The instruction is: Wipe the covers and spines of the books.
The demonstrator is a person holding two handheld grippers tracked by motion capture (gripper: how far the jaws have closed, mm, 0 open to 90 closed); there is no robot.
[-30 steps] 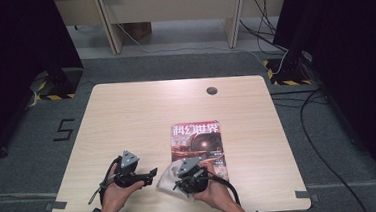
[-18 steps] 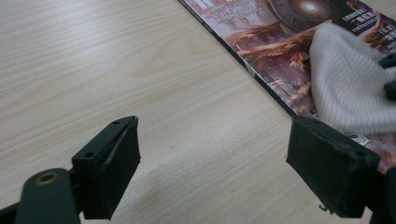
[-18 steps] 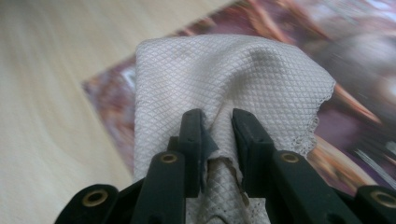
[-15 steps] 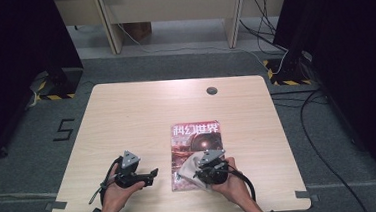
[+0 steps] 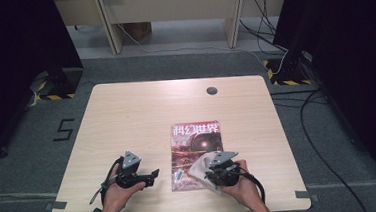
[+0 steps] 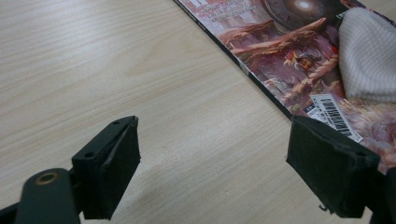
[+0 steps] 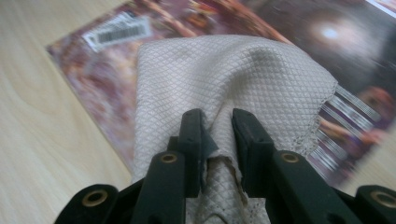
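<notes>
The right gripper point(image 7: 217, 135) is pinching the white cloth point(image 7: 224, 74) between its fingers, cloth spreading ahead over the magazine point(image 5: 196, 155). The left gripper point(image 6: 215, 163) is idling, fingers spread wide beside it. Unpinned, the magazine may be dragged across the worktop point(image 5: 137, 119).

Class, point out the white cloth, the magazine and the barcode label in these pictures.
white cloth point(image 7: 224, 70), right gripper view, its bunched middle.
magazine point(image 5: 198, 140), high view, upper cover below the title.
barcode label point(image 6: 334, 114), left gripper view, the bars.
</notes>
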